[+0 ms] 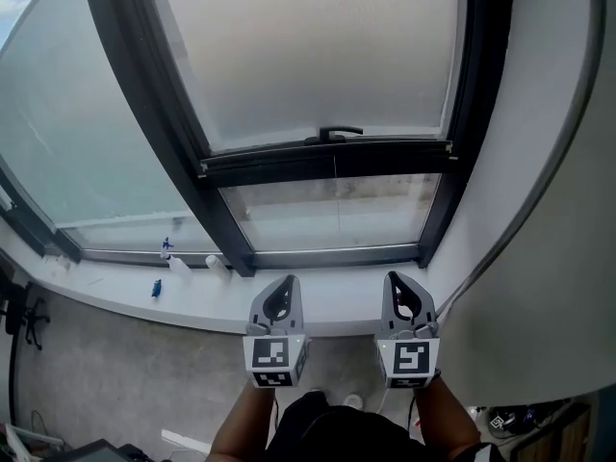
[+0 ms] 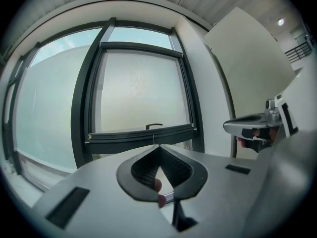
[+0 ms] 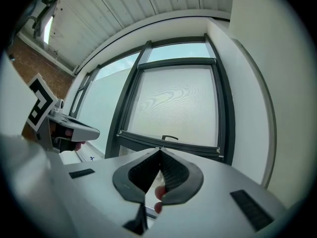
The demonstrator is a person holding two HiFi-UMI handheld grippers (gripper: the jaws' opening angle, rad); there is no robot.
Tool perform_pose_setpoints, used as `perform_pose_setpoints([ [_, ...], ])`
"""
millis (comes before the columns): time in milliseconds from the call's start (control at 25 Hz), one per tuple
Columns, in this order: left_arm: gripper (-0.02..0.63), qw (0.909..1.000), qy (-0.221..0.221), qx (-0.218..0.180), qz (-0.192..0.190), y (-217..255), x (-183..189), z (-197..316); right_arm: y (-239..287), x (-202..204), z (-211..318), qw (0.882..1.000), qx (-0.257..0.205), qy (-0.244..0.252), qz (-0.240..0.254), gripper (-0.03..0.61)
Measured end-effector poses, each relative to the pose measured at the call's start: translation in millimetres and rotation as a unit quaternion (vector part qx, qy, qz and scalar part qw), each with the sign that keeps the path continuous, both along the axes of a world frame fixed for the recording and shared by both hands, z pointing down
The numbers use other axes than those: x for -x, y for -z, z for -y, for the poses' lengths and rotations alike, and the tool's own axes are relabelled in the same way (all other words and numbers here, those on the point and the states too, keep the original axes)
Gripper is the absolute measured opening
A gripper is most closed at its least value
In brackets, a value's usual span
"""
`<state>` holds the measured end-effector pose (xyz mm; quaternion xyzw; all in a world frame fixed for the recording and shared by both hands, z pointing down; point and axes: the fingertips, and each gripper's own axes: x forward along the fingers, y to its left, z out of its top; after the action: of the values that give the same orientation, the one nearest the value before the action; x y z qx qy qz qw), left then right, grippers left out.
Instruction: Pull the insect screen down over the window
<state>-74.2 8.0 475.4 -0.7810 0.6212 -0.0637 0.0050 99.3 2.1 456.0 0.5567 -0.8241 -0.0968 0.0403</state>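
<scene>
Insect screen point(image 1: 318, 46), top edge cut off

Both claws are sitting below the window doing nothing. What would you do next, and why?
Probably lift the right claw to the small handle on the screen's bottom bar and open it. It and the left claw are shut and empty, and a strip of bare glass shows under the bar.

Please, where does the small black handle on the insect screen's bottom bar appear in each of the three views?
Head view: handle in the upper middle, slightly right of centre.
Left gripper view: near the centre, slightly below the middle.
Right gripper view: just below the centre.
Shared landmark: the dark bottom bar directly under it.
</scene>
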Motion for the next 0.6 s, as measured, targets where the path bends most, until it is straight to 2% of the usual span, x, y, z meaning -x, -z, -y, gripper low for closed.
perform_pose_setpoints([
  [120,0.003,1.0,-0.006,-0.005,0.003,4.7,-1.3,-4.9,7.1,-1.0,-5.0,0.999,0.006,-0.022,0.035,0.005],
  [200,0.003,0.9999,-0.008,-0.005,0.006,4.3,-0.5,-10.8,5.3,2.2,-10.7,0.999,0.01,-0.023,0.041,0.003],
  [360,0.003,1.0,-0.007,0.001,0.004,-1.8,0.3,-23.1,-7.1,8.4,-21.4,1.0,0.01,-0.008,0.012,0.003],
  [600,0.003,1.0,0.0,0.001,-0.001,-3.7,0.8,-31.1,-11.3,11.2,-30.1,1.0,0.016,-0.005,0.006,0.003],
])
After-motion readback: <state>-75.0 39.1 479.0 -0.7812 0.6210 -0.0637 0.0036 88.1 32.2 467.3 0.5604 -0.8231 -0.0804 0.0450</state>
